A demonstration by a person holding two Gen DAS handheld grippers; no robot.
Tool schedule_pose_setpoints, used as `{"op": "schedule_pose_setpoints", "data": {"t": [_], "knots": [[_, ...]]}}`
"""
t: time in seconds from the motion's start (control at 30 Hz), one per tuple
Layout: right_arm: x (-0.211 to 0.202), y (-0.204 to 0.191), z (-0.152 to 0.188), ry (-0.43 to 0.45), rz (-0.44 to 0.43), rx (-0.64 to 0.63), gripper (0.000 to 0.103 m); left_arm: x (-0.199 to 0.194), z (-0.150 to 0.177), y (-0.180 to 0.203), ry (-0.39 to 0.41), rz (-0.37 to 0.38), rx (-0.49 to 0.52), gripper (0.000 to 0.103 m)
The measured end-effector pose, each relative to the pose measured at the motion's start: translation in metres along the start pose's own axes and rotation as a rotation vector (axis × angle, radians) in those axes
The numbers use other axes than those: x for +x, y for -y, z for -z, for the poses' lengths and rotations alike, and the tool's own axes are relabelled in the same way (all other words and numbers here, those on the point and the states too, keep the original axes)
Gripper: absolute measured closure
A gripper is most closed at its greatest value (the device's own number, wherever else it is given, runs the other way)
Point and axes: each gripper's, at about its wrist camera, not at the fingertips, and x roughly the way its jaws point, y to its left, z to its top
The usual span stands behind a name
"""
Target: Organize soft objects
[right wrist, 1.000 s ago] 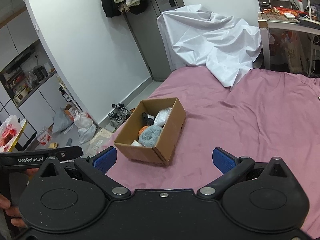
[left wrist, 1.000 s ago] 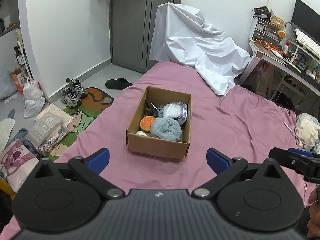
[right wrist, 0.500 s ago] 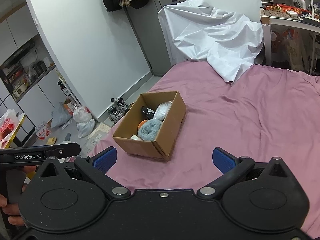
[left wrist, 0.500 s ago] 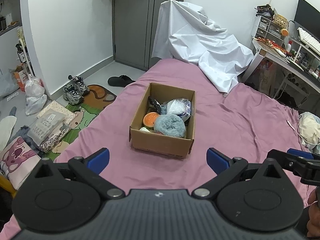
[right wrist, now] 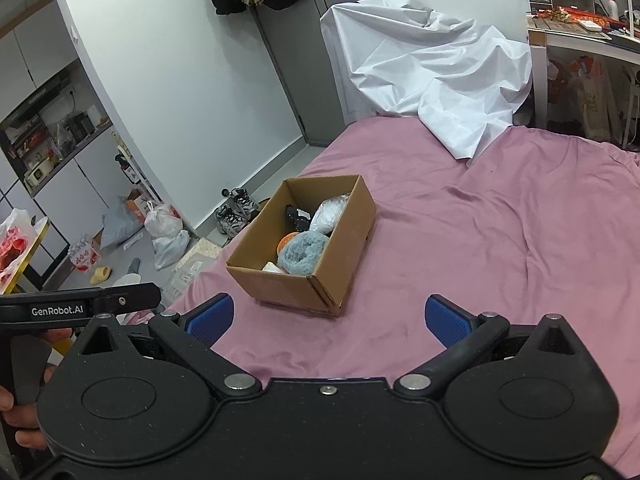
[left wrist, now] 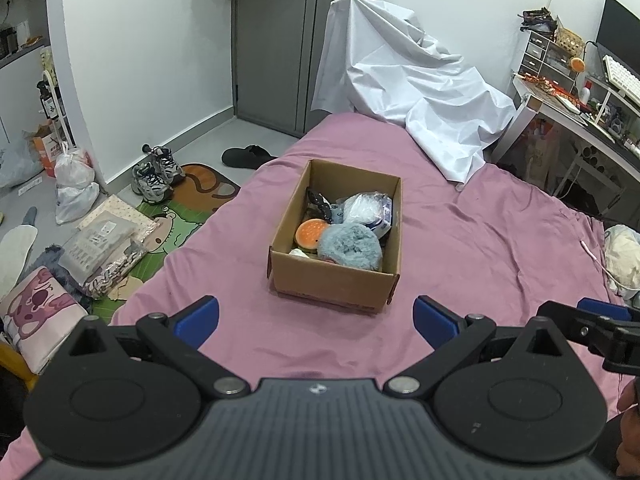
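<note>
Resting on pink bedspread (left wrist: 480, 248), cardboard box (left wrist: 332, 280) of soft items.

An open cardboard box (right wrist: 320, 280) sits on a pink bedspread (right wrist: 500, 240); inside lie a fluffy grey-blue bundle (right wrist: 302, 254), an orange item (right wrist: 286, 241) and a white bag (right wrist: 330, 214); the right gripper (right wrist: 327, 318) hangs just before it, blue-padded fingers (right wrist: 210, 316) spread wide, empty.

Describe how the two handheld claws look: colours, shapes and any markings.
Both are matte black plastic. Each has two round discs at the front, angled link arms with silver rivets, and blue pads at the fingertips. The left claw has a ribbed grey centre plate; its side bar reads "GenRobot.AI" in white. The right claw has a smooth black centre with one screw.
</note>
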Motion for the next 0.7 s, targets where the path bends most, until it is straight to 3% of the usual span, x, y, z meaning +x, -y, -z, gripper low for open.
{"op": "schedule_pose_setpoints", "data": {"t": [0.7], "knots": [[0.0082,-0.0024,0.0031,-0.021,0.003,0.007,0.0,0.0065,0.0046,-0.0096,-0.016,-0.01,-0.027,0.001]]}}
